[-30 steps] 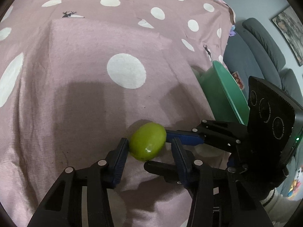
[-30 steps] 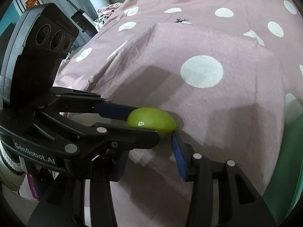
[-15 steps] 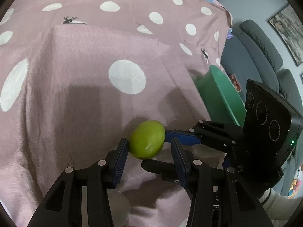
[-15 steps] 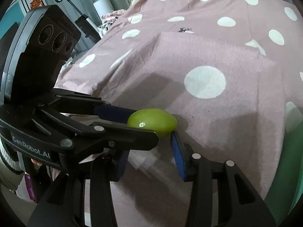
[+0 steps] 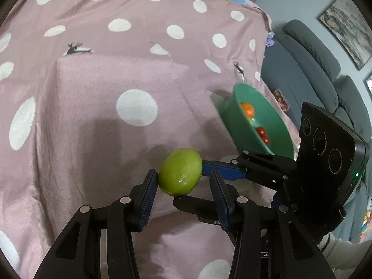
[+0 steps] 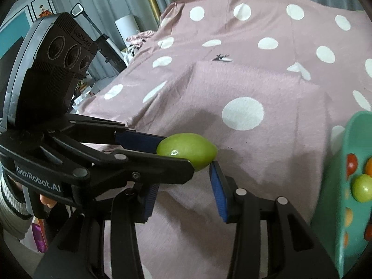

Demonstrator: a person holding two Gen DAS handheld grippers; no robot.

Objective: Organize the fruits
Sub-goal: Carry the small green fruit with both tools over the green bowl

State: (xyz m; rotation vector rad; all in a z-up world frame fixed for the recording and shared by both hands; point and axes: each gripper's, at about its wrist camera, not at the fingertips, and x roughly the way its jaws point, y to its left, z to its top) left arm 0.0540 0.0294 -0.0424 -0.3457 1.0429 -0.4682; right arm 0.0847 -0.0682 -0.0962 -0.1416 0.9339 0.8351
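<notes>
Green fruit (image 5: 180, 171) held aloft over pink-covered bed (image 5: 93, 121), pinched crosswise by left claw (image 5: 183, 191) and right claw (image 6: 183, 186). Green bowl (image 5: 241, 125) located toward bed's right edge, nearer right claw.

Grey sofa (image 5: 309, 53), framed picture (image 5: 344, 25), grey curtains (image 6: 97, 2), polka-dot cloth (image 5: 104, 74).

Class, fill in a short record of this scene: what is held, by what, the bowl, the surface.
Held: green fruit, above the cloth
Holders: left tongs and right tongs, crossed, both pinching it
Bowl: green bowl, beside the tongs, holding small orange and red fruits
Surface: pink cloth with white dots
</notes>
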